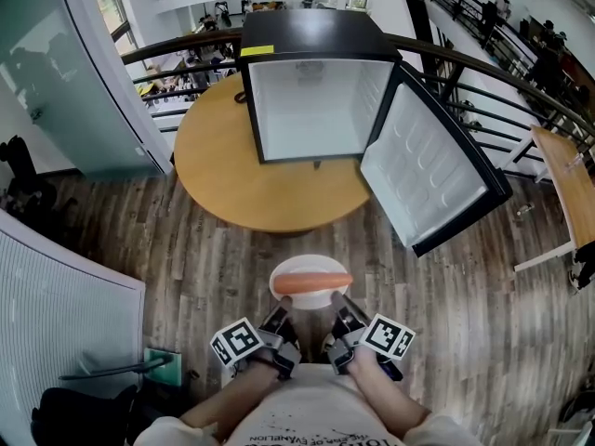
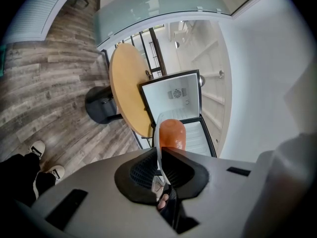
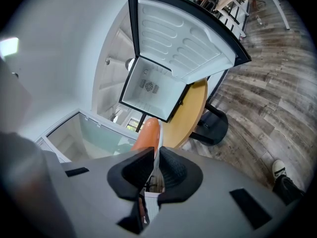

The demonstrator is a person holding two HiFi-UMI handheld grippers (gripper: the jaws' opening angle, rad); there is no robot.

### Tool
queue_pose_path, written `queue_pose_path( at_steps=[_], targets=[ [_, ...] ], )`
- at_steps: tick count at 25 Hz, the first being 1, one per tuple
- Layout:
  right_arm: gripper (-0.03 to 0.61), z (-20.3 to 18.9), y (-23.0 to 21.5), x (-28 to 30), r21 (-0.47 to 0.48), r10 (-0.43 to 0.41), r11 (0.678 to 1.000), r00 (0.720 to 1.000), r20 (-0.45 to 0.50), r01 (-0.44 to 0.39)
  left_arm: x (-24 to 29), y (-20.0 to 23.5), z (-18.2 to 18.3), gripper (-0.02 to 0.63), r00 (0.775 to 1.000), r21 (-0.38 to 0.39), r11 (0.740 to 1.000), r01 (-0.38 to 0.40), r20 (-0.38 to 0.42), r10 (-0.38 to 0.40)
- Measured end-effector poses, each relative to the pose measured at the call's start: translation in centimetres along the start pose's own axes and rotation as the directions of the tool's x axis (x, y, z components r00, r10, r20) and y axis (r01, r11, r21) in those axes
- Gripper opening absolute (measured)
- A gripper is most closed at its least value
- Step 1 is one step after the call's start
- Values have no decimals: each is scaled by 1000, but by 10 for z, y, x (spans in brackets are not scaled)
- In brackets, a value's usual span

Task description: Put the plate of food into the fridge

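A white plate (image 1: 290, 297) with an orange sausage-like food (image 1: 311, 282) on it hangs in the air in front of me, over the wood floor. My left gripper (image 1: 283, 308) is shut on the plate's near left rim and my right gripper (image 1: 337, 305) on its near right rim. In the left gripper view the plate rim (image 2: 157, 148) runs edge-on between the pads with the food (image 2: 171, 134) beyond. The right gripper view shows the same rim (image 3: 157, 152) and food (image 3: 147, 134). The black mini fridge (image 1: 314, 35) stands on the round table ahead, its door (image 1: 429, 170) swung open to the right, its white inside bare.
The round wooden table (image 1: 270, 189) stands between me and the fridge, on a dark pedestal base (image 2: 101, 104). A curved railing (image 1: 483, 72) runs behind it. A white slatted panel (image 1: 56, 314) and a dark chair (image 1: 84, 407) stand at my left, another wooden table (image 1: 567, 179) at far right.
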State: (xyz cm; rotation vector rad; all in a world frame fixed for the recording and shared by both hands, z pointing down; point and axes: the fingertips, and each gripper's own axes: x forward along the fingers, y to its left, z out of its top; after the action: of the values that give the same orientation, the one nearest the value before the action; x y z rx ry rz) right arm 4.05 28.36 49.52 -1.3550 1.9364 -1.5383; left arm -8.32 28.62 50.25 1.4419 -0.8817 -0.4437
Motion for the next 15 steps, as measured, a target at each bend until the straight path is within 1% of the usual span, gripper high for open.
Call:
queue_pose_path(
  at_steps=[7,11,15],
  targets=[
    [51,-10,8,10,-1,-6,1000,1000,25,6,-6,2,16,40,1000,2,1000,13,-23,-13],
    [51,-7,8,15,5,-14,1000,999,32,14,0,3,20,40,999,-5,1000,16,-34,-16],
    [51,1,3,31,10,-16,1000,999,34,16,14,5,32,40,999,-7,1000,13,-38,-13]
  ],
)
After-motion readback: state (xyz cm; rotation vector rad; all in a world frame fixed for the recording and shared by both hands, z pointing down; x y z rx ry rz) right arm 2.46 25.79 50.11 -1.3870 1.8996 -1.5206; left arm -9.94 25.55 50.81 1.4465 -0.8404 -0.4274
